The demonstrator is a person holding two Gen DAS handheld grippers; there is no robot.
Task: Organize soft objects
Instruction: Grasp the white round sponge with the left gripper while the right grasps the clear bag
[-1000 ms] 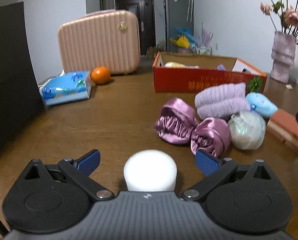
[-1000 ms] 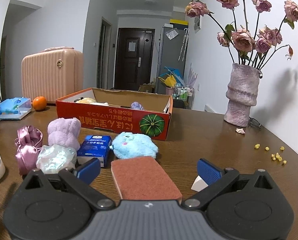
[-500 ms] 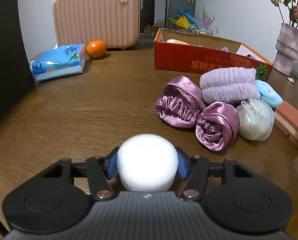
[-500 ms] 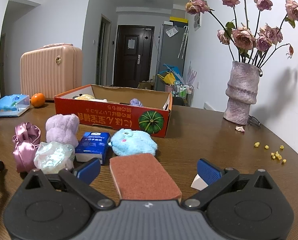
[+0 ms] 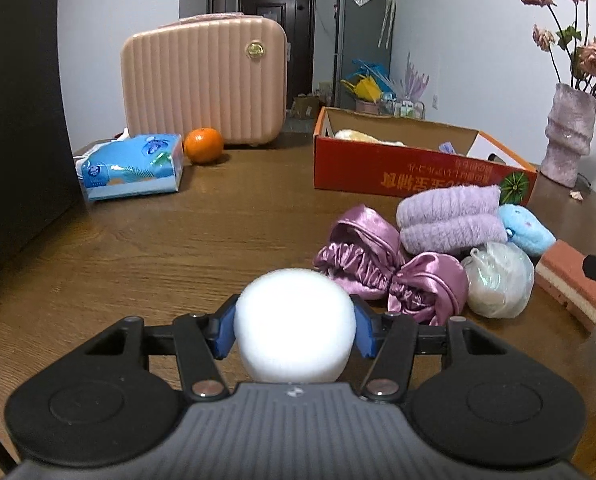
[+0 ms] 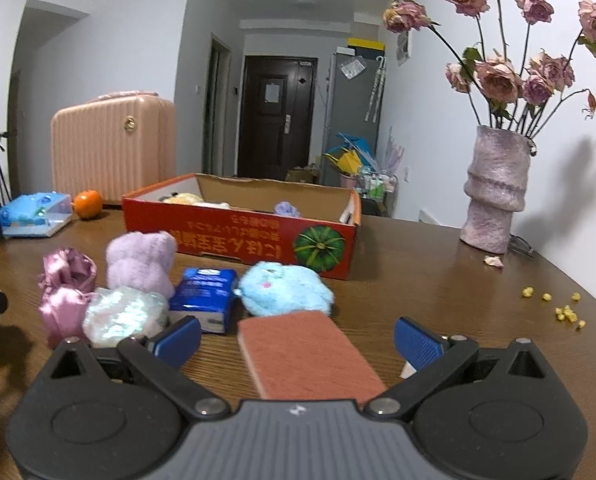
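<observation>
My left gripper is shut on a white foam ball, its blue pads pressing both sides just above the wooden table. To its right lie pink satin scrunchies, a rolled lilac towel, a pale wrapped ball and a blue plush. My right gripper stands open, with a red-brown sponge lying between its fingers, untouched by the pads. The orange cardboard box behind holds a few soft items. A blue tissue pack sits beside the plush.
A pink suitcase, an orange and a blue tissue box stand at the back left. A black panel fills the left edge. A vase of dried roses and yellow crumbs are at the right.
My left gripper's jaws went from wide open to shut on the white foam ball. My right gripper stayed open over the sponge.
</observation>
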